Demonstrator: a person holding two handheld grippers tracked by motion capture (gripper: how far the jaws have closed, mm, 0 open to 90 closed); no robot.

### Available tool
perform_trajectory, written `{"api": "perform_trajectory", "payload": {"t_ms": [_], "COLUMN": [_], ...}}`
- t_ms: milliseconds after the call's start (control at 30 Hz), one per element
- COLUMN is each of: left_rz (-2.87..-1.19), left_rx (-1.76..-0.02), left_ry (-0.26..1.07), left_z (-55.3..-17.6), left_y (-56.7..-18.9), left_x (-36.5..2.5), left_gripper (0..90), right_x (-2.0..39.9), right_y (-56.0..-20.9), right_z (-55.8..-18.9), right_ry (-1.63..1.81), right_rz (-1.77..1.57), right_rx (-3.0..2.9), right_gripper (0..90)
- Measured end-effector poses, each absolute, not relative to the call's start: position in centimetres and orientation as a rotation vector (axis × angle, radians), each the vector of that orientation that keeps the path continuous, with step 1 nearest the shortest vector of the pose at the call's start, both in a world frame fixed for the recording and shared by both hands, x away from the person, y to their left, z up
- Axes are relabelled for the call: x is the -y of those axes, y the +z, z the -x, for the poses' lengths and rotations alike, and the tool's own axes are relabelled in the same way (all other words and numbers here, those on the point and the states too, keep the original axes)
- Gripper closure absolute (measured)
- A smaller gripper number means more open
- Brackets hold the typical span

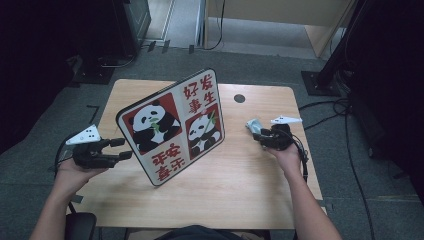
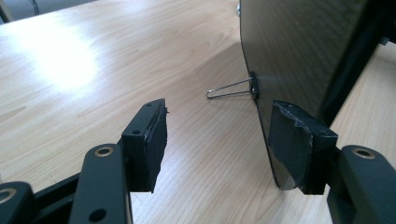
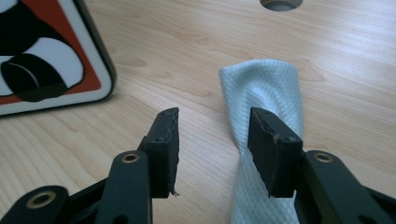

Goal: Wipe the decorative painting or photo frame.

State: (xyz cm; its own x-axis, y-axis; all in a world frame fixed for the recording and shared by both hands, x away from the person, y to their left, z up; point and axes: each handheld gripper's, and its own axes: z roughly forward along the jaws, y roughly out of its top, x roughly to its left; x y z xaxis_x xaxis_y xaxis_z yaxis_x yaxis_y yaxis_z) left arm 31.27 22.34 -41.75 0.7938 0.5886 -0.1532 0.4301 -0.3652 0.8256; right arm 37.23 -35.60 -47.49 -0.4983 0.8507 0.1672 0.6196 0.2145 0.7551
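A square sign [image 1: 172, 125] with two pandas and red Chinese characters stands tilted on the wooden table [image 1: 240, 175]. Its dark back [image 2: 299, 51] is propped by a thin wire stand [image 2: 229, 89]. My left gripper [image 1: 125, 148] is beside the sign's left edge. In the left gripper view it [image 2: 217, 109] is open, with one jaw close against the sign's lower edge and bare table in the gap. My right gripper [image 1: 256, 136] is open just above a crumpled pale blue cloth [image 1: 252, 125]. In the right gripper view the cloth [image 3: 266, 88] lies under one jaw of this gripper [image 3: 215, 116], not pinched.
A round cable hole [image 1: 239, 98] sits in the table behind the cloth. The sign's rounded corner [image 3: 46, 56] is off to the left in the right gripper view. Bare wood stretches in front of the sign. Cables and stands lie on the grey floor around the table.
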Motion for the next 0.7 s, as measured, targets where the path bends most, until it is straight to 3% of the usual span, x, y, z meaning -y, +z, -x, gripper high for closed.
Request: {"api": "perform_trajectory", "payload": {"t_ms": [700], "left_rz": [-2.029], "left_rx": [-0.902], "left_ry": [0.213], "left_z": [-33.7], "left_y": [-44.1], "left_x": [-23.3], "left_gripper": [34.7], "right_x": [33.4], "right_y": [-46.7], "right_z": [-33.0], "right_ry": [1.218], "right_rz": [-1.221], "right_rx": [-2.305], "right_gripper": [41.4]}}
